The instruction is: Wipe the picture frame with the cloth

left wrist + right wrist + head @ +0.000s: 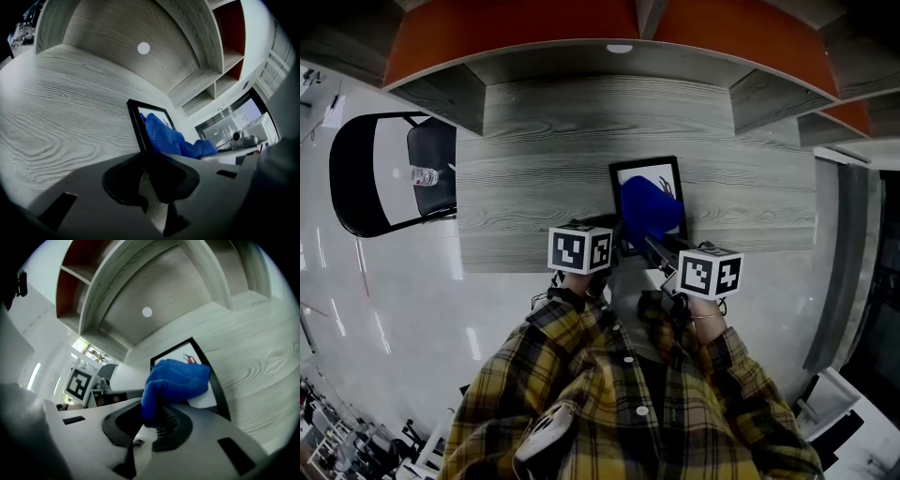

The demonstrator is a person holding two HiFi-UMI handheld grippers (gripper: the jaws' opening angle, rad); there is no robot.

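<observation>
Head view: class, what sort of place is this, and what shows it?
Probably an office or study room: a wood-grain desk with open shelves above it, a black chair beside it, and a glossy pale floor.

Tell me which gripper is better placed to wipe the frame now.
The right gripper: it is shut on the blue cloth, which lies on the frame. The left gripper holds only the frame's near corner.
</observation>
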